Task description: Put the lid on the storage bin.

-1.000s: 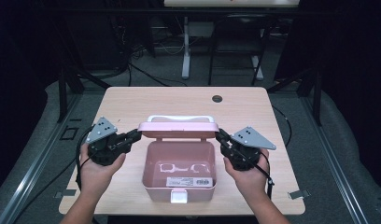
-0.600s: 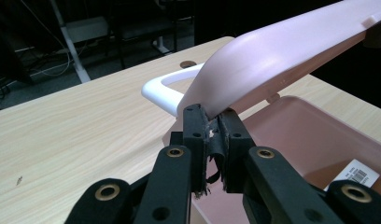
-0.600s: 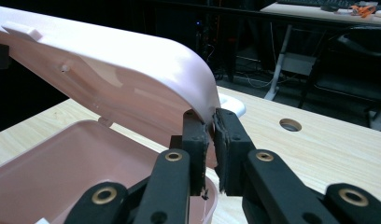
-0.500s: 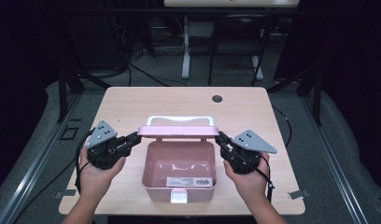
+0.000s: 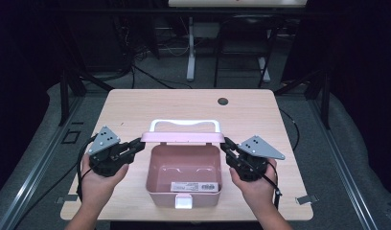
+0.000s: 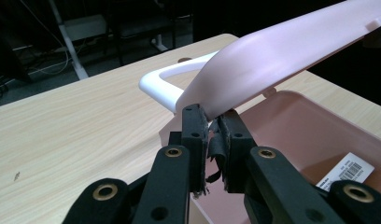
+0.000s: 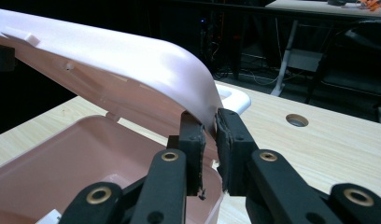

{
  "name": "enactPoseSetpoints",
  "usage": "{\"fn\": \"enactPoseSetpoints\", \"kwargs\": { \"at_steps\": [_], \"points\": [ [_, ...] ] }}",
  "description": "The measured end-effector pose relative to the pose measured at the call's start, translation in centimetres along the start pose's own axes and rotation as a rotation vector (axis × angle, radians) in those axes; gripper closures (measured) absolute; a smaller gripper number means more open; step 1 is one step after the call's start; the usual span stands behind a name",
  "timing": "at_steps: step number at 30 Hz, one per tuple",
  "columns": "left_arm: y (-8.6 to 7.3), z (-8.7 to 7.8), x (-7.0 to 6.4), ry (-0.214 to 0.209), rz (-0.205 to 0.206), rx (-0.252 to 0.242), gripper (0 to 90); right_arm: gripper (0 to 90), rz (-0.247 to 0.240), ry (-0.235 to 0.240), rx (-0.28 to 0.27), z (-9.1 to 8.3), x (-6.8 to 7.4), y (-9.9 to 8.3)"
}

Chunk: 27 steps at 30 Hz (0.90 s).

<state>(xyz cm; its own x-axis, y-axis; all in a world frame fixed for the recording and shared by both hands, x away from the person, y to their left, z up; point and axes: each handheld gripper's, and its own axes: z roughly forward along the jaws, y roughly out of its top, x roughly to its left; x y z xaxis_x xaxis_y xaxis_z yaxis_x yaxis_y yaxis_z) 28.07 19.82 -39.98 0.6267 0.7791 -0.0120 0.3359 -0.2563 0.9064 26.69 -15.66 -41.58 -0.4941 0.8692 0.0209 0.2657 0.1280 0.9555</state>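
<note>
While we pinch the pink lid [image 5: 182,137] at its left and right ends with left tool [image 5: 136,146] and right tool [image 5: 226,146], the open storage box [image 5: 184,191] sits near-centre on the desk [image 5: 136,105]; its barcode label [image 5: 194,186] is unreadable, and the lid runs left-right.

Black claws [image 5: 136,145], grey triangular plates [image 5: 103,140]

Access, pink box [image 5: 184,184]: you reach its cavity from above at the near half; the raised lid [image 5: 183,138] overhangs the far edge and blocks that side. Table [image 5: 136,108] beyond the white handle [image 5: 184,124]: open, one grommet hole [image 5: 223,101].
</note>
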Motion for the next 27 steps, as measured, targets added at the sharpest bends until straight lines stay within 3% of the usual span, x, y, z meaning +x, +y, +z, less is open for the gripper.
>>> {"fn": "enactPoseSetpoints", "kwargs": {
  "at_steps": [27],
  "points": [
    [-1.0, -0.4, -0.3, -0.018, -0.015, -0.007, 80.8, 77.8, 0.0, 0.024, 0.006, -0.6, 0.2, -0.8]
  ]
}}
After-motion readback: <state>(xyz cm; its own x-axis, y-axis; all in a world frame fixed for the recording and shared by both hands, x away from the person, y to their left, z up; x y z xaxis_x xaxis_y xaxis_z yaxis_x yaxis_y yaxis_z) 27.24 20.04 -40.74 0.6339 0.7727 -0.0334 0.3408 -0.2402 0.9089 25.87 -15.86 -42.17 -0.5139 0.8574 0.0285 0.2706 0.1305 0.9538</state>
